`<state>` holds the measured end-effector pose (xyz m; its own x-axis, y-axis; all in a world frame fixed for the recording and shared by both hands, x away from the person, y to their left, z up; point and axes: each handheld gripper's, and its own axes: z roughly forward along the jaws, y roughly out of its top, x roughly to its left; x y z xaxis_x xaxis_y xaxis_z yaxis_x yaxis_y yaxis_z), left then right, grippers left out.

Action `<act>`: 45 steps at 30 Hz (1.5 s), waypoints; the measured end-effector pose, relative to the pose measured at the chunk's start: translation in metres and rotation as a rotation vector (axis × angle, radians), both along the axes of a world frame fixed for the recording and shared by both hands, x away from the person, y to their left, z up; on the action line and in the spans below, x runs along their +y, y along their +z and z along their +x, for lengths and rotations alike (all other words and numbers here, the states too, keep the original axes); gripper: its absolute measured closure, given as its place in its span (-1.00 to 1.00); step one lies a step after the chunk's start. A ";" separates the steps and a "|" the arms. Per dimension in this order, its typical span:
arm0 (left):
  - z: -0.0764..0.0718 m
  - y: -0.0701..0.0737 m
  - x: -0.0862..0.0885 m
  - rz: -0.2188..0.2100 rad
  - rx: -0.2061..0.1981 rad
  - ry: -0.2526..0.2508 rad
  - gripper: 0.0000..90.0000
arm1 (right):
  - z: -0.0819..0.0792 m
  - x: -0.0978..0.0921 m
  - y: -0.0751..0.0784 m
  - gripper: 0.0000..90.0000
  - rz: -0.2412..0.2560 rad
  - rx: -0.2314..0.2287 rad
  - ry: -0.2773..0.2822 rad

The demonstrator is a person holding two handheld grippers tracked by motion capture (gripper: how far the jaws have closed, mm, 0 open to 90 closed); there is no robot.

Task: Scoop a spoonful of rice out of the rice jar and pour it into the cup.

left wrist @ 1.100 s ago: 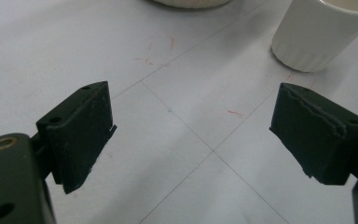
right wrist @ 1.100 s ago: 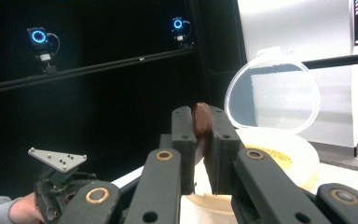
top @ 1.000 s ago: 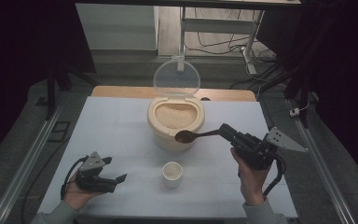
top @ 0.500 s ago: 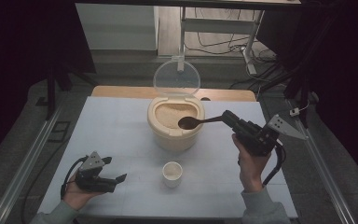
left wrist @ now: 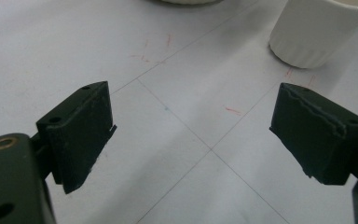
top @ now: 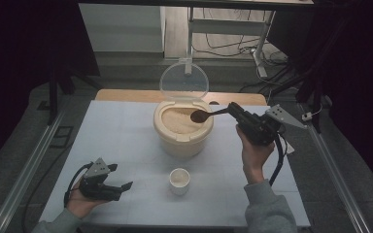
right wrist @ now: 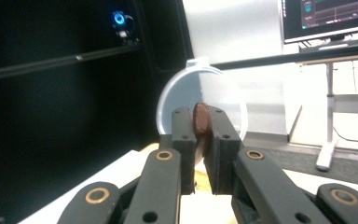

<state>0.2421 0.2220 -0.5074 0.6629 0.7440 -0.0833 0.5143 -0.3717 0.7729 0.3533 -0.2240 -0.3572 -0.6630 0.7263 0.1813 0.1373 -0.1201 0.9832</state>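
Note:
A cream tub (top: 182,130) of pale grain stands mid-table with its clear round lid (top: 184,80) hinged up behind it. My right gripper (top: 233,111) is shut on the handle of a dark brown spoon (top: 201,115), whose bowl hangs over the tub's right rim. In the right gripper view the spoon (right wrist: 201,120) shows edge-on between the jaws, in front of the lid (right wrist: 200,105). A small white cup (top: 179,180) sits nearer the front edge. My left gripper (top: 121,188) rests on the table at front left, open, with the cup (left wrist: 318,29) beyond its right jaw.
The work surface is a pale blue mat (top: 126,131) on a wooden table. Metal rails (top: 29,165) run down both sides. A desk frame and cables (top: 233,43) stand on the floor behind the table.
My right gripper has risen and carried the spoon leftward, from low beside the tub's front right to above its rim. The left gripper has stayed put.

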 end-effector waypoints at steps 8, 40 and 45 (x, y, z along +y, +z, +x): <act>0.000 -0.001 -0.001 0.006 0.001 -0.005 -0.71 | 0.009 0.019 0.001 0.86 -0.133 -0.022 -0.057; 0.000 -0.001 -0.002 0.011 -0.001 -0.007 -0.70 | 0.038 0.035 -0.041 0.85 -0.067 0.176 -0.057; 0.000 -0.001 -0.002 0.012 -0.002 -0.008 -0.70 | 0.042 0.034 -0.048 0.85 0.013 0.246 -0.044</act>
<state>0.2419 0.2201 -0.5080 0.6688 0.7398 -0.0730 0.5100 -0.3851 0.7692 0.3956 -0.1903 -0.4052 -0.5660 0.7497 0.3431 0.3665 -0.1439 0.9192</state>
